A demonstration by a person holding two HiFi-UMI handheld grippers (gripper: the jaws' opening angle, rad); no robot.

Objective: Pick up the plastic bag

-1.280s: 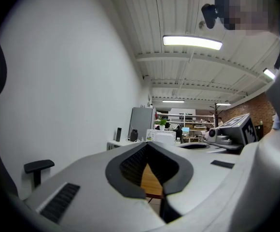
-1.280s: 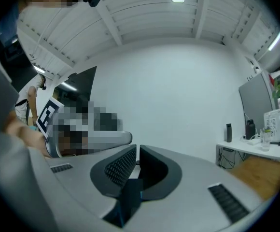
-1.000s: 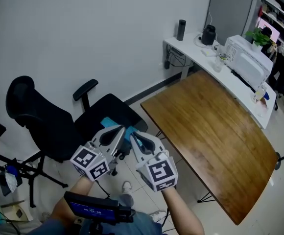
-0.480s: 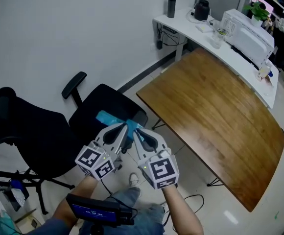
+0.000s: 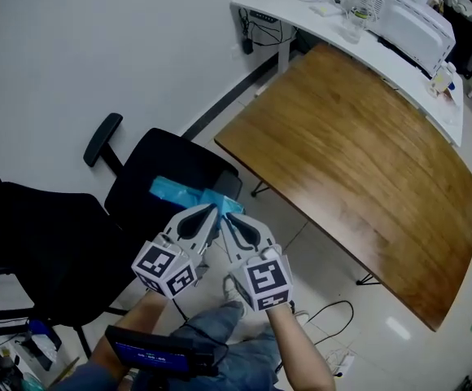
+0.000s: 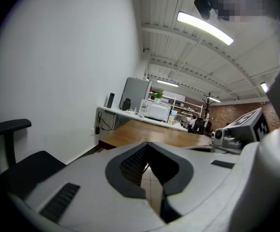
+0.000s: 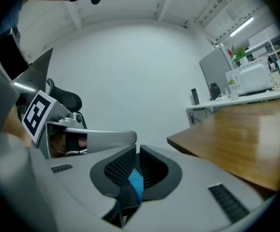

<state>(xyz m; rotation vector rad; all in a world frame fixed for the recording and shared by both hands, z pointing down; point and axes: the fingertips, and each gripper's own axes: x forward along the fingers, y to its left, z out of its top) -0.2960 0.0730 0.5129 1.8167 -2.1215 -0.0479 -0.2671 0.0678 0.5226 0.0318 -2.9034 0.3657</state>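
Observation:
A light blue plastic bag (image 5: 179, 194) spreads out above the black chair seat (image 5: 155, 157), just ahead of both grippers. They are held side by side in the head view. My right gripper (image 5: 228, 216) is shut on a strip of the blue bag (image 7: 136, 181), which shows between its pads in the right gripper view. My left gripper (image 5: 213, 208) has its tips pressed together (image 6: 147, 145); no bag shows between them in the left gripper view. Whether the bag rests on the seat or hangs above it I cannot tell.
A black office chair with an armrest (image 5: 102, 137) stands by the white wall. A bare wooden table (image 5: 358, 169) fills the right side, with a white desk (image 5: 382, 51) carrying appliances behind it. Cables (image 5: 334, 336) lie on the tiled floor by the person's legs.
Both grippers have come down together toward the chair seat, still side by side, with the blue bag staying at their tips. The jaws look the same.

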